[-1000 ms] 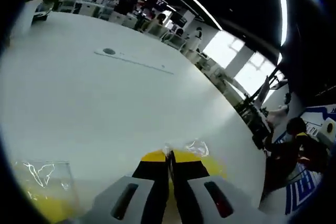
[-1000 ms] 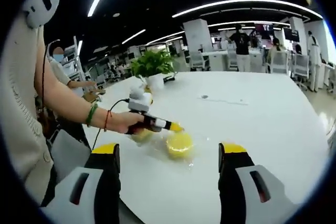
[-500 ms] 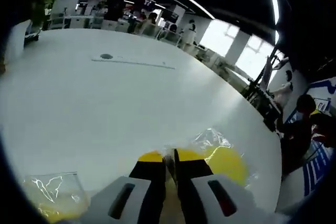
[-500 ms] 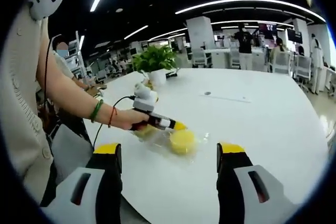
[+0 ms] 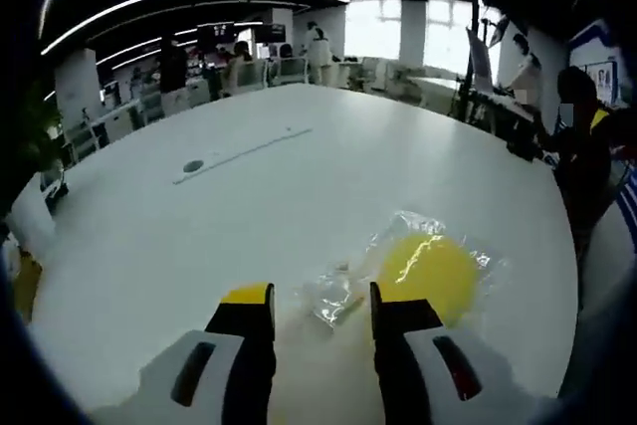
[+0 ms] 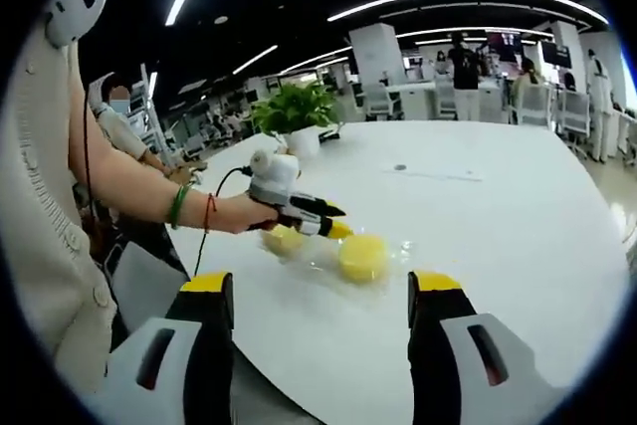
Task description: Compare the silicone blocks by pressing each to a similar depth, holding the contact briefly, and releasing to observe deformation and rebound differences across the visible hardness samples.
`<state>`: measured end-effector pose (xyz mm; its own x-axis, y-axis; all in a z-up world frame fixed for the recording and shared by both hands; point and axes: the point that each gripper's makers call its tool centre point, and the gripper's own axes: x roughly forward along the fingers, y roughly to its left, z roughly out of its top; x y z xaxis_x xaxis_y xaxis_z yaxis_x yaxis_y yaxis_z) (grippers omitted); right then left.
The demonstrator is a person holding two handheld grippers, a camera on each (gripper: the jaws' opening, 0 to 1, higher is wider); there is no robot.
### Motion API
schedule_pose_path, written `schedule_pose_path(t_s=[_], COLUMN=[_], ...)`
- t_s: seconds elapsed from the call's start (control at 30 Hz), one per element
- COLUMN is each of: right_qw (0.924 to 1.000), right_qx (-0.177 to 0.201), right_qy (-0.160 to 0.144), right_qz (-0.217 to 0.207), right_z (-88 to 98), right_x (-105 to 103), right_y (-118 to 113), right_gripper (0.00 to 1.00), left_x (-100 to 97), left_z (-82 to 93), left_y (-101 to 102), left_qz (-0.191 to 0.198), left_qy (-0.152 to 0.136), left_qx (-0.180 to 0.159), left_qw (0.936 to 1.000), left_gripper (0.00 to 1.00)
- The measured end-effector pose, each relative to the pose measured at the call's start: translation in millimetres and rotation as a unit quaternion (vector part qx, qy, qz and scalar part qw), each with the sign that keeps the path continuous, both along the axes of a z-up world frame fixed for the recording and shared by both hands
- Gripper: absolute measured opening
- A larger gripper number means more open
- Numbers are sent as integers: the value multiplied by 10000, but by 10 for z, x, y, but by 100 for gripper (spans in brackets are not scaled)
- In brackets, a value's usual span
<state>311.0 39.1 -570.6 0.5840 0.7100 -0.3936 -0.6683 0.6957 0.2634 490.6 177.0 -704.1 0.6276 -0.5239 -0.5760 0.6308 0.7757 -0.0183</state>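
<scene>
- the left gripper [image 5: 320,308] is hanging with its jaws parted just above the white table [image 5: 199,236], beside a yellow silicone block [image 5: 430,272] in clear wrap; this looks like the release step.
- the right gripper [image 6: 318,296] is waiting wide apart, holding nothing.
- next, i judge, the second block [image 6: 283,240] is needing a press of similar depth.
- a potted plant [image 6: 297,111] is sitting in a bright open office.

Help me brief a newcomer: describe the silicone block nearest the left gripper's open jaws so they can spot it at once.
On the large white table, look just ahead of the left gripper. There a round yellow block lies in a crinkled clear bag. Unlike the second yellow block by the person's hand, it lies farther out.
</scene>
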Motion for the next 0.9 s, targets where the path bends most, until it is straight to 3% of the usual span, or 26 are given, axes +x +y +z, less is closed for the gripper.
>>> schedule_pose_path(t_s=[0.1, 0.3, 0.4, 0.53, 0.63, 0.8, 0.9], right_qw=[9999, 9985, 9980, 9964, 9955, 9941, 9929], right_qx=[101, 483, 480, 509, 593, 364, 344], right_qy=[17, -114, -240, -547, -656, -997, -1113], right_qz=[71, 244, 339, 399, 352, 234, 237], right_z=[20, 153, 186, 309, 365, 392, 395], right_x=[-60, -189, -255, -313, -329, -378, -436], right_y=[69, 246, 317, 397, 419, 399, 375], right_gripper=[66, 66, 65, 66, 69, 70, 71], left_x=[-152, -400, -522, -689, -875, -1212, -1426], left_z=[95, 388, 550, 764, 864, 1016, 1086], left_y=[72, 277, 387, 570, 676, 842, 1024], left_qz=[-226, -203, -158, 72, 86, 202, 513], left_qy=[-59, -236, -388, -544, -676, -840, -776], left_qx=[225, 226, 210, 117, 246, 218, 111], left_qw=[9995, 9993, 9989, 9984, 9974, 9960, 9956], left_gripper=[41, 45, 45, 47, 50, 50, 54])
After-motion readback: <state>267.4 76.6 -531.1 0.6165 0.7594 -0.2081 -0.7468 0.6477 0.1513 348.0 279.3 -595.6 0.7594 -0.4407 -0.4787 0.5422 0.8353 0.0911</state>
